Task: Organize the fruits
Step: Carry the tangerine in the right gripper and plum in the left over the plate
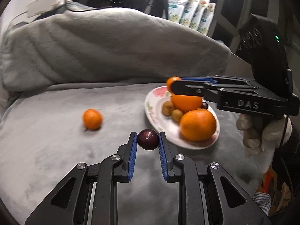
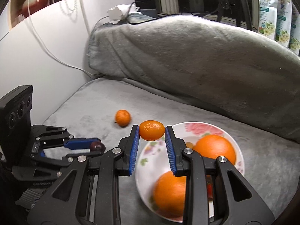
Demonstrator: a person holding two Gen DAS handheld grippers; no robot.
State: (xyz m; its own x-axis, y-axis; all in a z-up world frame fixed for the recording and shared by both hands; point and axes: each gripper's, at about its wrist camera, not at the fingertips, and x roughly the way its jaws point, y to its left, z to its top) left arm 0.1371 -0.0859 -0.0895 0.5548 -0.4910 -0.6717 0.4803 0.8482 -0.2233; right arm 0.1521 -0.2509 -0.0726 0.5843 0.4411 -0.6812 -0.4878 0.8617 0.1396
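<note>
Right gripper (image 2: 152, 133) clamps a mandarin (image 2: 151, 132) above the plate (image 2: 189, 126) rim; left gripper (image 1: 148, 139) pinches a plum (image 1: 147, 139) just beside it. Best lowered among the oranges (image 2: 215, 147) before release, lest either roll off.

the raised letters "das" stand on the side of the black plastic right claw (image 1: 173, 86), seen from the left wrist view. print on the white flowered packages (image 1: 189, 9) behind the grey blanket is too small to read.

Grey blanket (image 2: 187, 56), white cable (image 2: 46, 50), floral packets (image 1: 191, 11), red vase (image 2: 34, 0)
</note>
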